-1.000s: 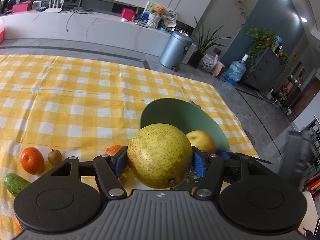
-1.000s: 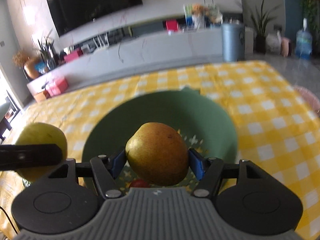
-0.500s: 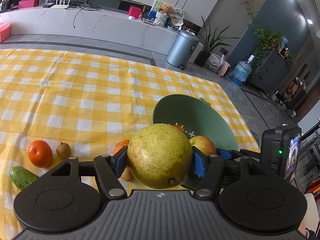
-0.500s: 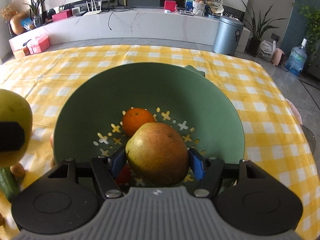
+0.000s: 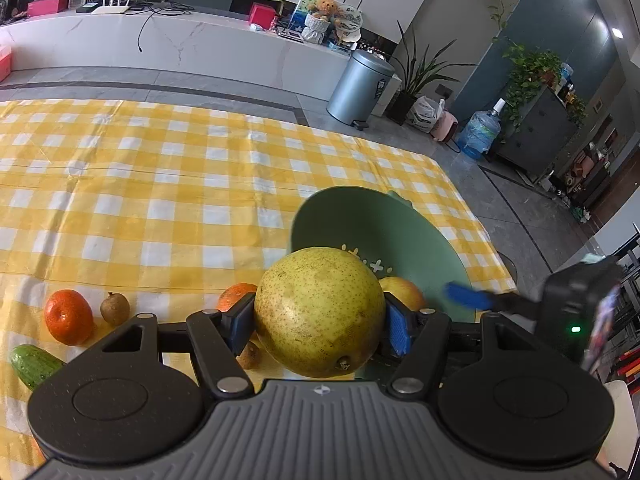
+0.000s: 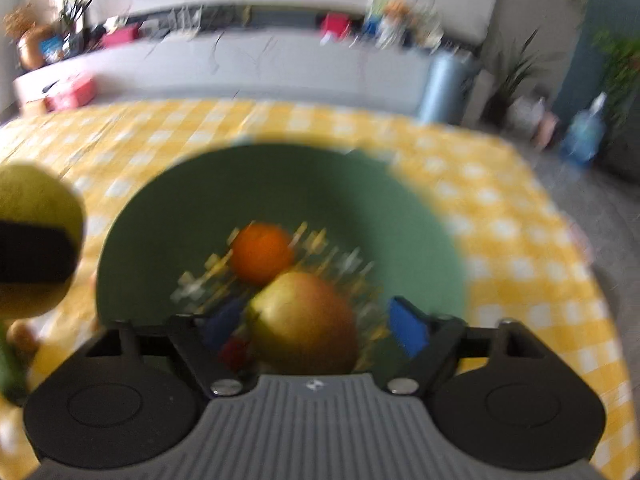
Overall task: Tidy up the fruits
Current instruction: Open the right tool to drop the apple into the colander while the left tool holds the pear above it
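My left gripper point(image 5: 320, 320) is shut on a big yellow-green pear point(image 5: 320, 312), held above the table's near edge just left of the green colander bowl point(image 5: 384, 224). That pear point(image 6: 36, 200) also shows at the left of the blurred right wrist view. My right gripper point(image 6: 316, 326) hangs over the bowl point(image 6: 280, 184) and its jaws are opening. A red-yellow fruit point(image 6: 304, 320) lies between them, and the blue pads point(image 6: 408, 332) stand off it. An orange point(image 6: 262, 252) and a small red fruit point(image 6: 236, 350) lie in the bowl too.
On the yellow checked cloth point(image 5: 160, 184), left of the bowl, lie an orange point(image 5: 68, 316), a kiwi point(image 5: 115, 307), a cucumber point(image 5: 34, 364), a second orange point(image 5: 236, 294) and another small brown fruit point(image 5: 249, 354). The table's edge runs close to the bowl's right side.
The right jaws have spread and let go of the red-yellow fruit, which now rests in the bowl. The right view has tilted and blurred. The left gripper still holds the pear, unmoved.
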{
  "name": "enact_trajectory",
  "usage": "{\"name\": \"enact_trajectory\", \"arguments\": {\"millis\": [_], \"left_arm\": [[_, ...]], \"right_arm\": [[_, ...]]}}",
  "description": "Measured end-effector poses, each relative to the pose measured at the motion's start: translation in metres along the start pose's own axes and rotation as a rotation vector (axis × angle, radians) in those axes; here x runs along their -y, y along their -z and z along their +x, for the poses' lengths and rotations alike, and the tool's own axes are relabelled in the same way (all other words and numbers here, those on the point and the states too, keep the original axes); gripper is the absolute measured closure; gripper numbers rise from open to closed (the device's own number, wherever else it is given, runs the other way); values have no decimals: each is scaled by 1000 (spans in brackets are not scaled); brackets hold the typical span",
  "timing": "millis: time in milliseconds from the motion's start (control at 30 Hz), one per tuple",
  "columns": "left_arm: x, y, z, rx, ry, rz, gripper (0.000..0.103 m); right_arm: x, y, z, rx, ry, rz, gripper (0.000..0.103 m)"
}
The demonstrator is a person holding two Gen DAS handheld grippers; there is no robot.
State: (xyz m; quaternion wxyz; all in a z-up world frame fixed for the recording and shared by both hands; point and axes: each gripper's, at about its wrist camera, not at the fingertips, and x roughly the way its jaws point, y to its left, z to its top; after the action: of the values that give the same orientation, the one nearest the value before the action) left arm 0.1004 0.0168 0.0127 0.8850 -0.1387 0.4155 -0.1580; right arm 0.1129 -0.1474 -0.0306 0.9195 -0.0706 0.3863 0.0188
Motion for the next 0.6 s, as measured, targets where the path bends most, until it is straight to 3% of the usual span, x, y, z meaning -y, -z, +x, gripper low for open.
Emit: {"name": "enact_trajectory", "arguments": {"millis": [167,333,500,600], "left_arm": [[1,-3,-3,10,-15,-8,29],[12,-6,1,-3,-5,19,29],[29,-8,7,-22,28,63,29],[42,-5,13,-36,72,131,29]], "right_arm": [[7,-1,-12,47,-62,32,4],[12,-2,-33,143,-16,9,4],[45,-2,-48,208,88,180,4],[65,0,-52,200,252,265,4]]}}
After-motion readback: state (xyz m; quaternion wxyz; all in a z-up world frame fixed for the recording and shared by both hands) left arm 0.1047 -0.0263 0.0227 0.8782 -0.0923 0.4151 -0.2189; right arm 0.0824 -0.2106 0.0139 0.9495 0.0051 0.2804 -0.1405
